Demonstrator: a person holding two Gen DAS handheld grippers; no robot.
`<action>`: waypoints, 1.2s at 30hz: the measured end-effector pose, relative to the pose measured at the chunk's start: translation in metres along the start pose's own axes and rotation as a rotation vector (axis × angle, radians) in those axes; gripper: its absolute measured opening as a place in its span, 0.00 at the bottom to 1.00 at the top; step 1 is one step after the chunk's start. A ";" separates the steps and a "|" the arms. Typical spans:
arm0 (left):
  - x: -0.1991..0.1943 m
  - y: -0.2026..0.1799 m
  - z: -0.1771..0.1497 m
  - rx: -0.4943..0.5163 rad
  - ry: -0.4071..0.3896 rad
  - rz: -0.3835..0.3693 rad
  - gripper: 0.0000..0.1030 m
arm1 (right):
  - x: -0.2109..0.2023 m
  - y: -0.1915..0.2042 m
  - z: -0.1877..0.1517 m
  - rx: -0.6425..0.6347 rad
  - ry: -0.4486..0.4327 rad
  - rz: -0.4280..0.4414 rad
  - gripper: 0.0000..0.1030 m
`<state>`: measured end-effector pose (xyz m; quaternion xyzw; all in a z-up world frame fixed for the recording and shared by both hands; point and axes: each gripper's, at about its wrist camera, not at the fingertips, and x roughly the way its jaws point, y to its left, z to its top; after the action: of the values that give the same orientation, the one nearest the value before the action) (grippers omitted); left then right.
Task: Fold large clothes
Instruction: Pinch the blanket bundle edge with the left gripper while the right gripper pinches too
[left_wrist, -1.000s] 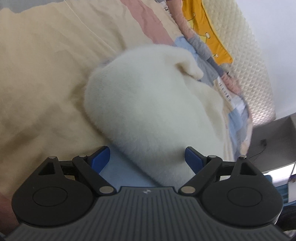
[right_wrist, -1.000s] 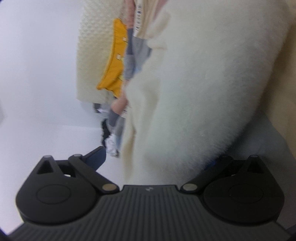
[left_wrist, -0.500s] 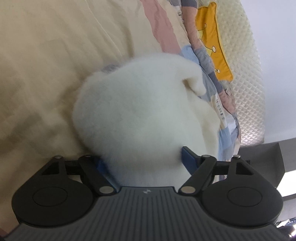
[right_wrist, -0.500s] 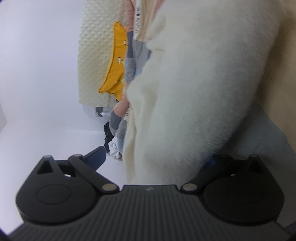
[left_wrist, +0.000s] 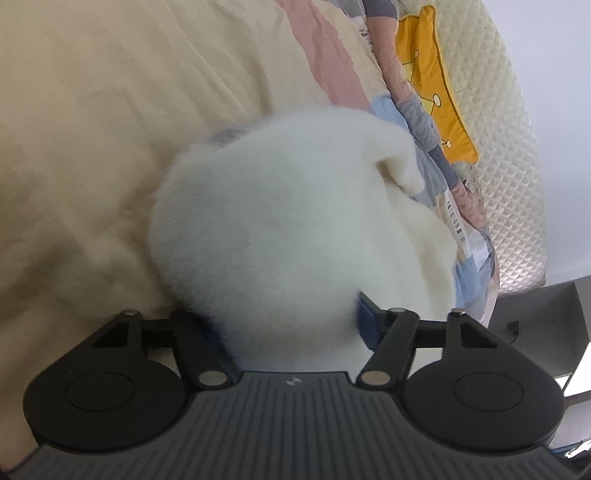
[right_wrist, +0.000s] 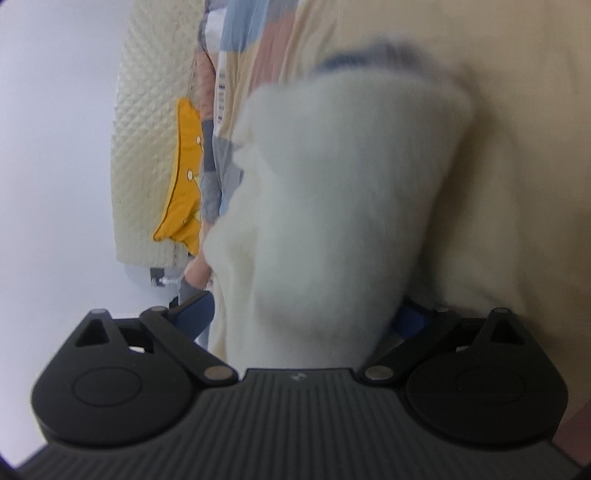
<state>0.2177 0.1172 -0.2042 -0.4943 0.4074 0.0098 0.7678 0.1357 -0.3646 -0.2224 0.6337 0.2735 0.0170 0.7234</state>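
Note:
A white fluffy garment (left_wrist: 288, 221) lies bundled on the beige bedspread (left_wrist: 92, 129). My left gripper (left_wrist: 286, 319) has its jaws closing on the near end of the bundle. Its blue pads (left_wrist: 367, 325) press into the fluff on both sides, and the left pad is almost buried. In the right wrist view the same garment (right_wrist: 340, 206) is blurred and runs between the wide jaws of my right gripper (right_wrist: 301, 312). Its left finger (right_wrist: 195, 314) sits at the cream edge of the cloth, and the right finger is partly hidden under the fluff.
A patchwork quilt (left_wrist: 417, 122) with a yellow crown patch (left_wrist: 436, 92) lies along the bed's far edge against a cream padded headboard (left_wrist: 509, 155). A grey shelf (left_wrist: 554, 317) stands at the right. White wall fills the left of the right wrist view.
The left jaws have narrowed onto the fluffy bundle, and the camera has come closer and lower. The right view has swung, showing more bedspread, with the garment now blurred.

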 end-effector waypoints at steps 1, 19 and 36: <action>-0.001 0.002 0.000 -0.002 -0.003 -0.002 0.62 | 0.000 0.002 0.001 -0.021 -0.009 -0.006 0.94; -0.053 -0.028 -0.026 0.225 -0.138 -0.012 0.34 | -0.031 0.027 -0.008 -0.307 -0.032 -0.052 0.34; -0.177 -0.082 -0.043 0.367 -0.106 -0.168 0.32 | -0.117 0.073 -0.027 -0.346 -0.039 0.053 0.33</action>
<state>0.1071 0.1106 -0.0386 -0.3772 0.3188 -0.1027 0.8634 0.0486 -0.3692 -0.1124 0.5071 0.2358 0.0707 0.8260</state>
